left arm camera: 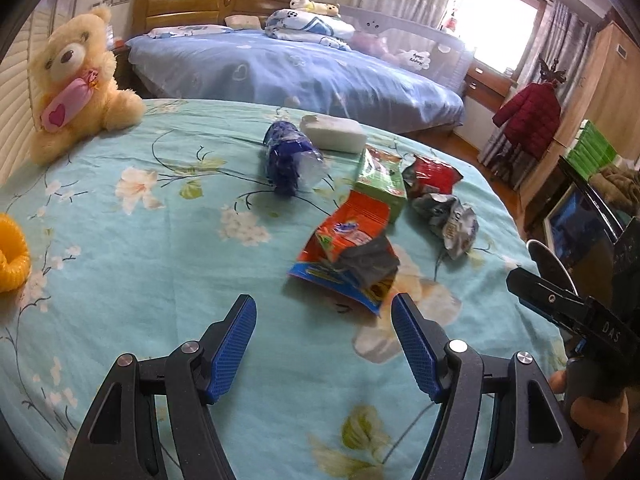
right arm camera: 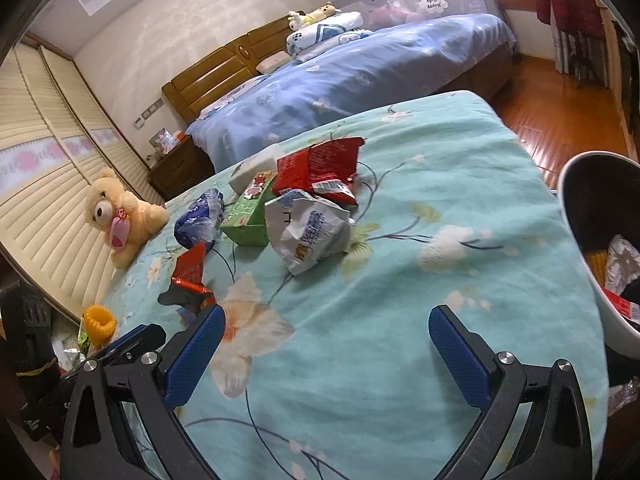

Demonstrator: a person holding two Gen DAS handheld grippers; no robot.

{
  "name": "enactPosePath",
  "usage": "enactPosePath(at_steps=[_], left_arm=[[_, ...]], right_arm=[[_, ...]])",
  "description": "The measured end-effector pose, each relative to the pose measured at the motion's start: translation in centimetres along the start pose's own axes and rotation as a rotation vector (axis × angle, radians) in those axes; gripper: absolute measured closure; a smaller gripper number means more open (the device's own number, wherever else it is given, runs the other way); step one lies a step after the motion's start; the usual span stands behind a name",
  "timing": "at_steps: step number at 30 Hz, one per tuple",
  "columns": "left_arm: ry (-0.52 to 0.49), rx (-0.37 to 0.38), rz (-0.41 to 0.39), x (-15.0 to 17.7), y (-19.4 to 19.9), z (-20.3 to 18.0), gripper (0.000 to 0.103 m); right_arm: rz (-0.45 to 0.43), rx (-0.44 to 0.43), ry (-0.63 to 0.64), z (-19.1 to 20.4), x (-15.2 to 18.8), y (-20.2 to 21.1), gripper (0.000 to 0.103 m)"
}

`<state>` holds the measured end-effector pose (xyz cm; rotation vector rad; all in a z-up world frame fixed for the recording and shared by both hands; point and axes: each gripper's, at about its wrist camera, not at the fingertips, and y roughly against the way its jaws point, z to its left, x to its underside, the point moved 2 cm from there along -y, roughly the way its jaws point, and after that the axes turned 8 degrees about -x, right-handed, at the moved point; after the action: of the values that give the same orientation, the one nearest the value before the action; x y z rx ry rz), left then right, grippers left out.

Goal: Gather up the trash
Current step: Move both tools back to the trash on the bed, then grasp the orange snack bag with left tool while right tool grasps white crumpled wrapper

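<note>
A bed covered by a teal floral sheet is seen in both wrist views, with a second bed under a blue cover behind it. A white bin is positioned at the right edge of the teal bed in the right wrist view; wrappers are already contained in it. A cream teddy bear is seated at the far left of the sheet, well apart from the trash. The trash is clustered near the middle of the sheet: a crushed blue plastic bottle is laid on its side, with a white block just behind it; a green carton is located beside the bottle; an orange snack bag is found nearest the left gripper; a red wrapper and a crumpled white-and-silver bag are lying to the right of the carton. A yellow ribbed ring is placed at the left edge of the sheet. The left gripper is held above the sheet just short of the orange bag, its jaws spread with nothing between them. The right gripper is held over bare sheet, its jaws likewise spread and empty.
</note>
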<state>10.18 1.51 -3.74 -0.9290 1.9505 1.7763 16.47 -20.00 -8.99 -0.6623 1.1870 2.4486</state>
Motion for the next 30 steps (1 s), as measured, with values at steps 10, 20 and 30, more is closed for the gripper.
enactPosePath(at_steps=[10,20,30], left_arm=[[-0.053,-0.032,-0.015,-1.6,-2.0,-0.3,0.035],[-0.084,-0.013,0.035,-2.4,-4.8,-1.1,0.072],[-0.100,0.024,0.009,-2.2,-4.4,-1.5,0.102]], right_arm=[[0.012,-0.014,-0.001,0.0,-1.8,-2.8,0.001],[0.038,0.015,0.032,0.3,-3.3,-5.4,0.030],[0.026,0.017,0.035,0.0,-2.3,-3.8,0.070]])
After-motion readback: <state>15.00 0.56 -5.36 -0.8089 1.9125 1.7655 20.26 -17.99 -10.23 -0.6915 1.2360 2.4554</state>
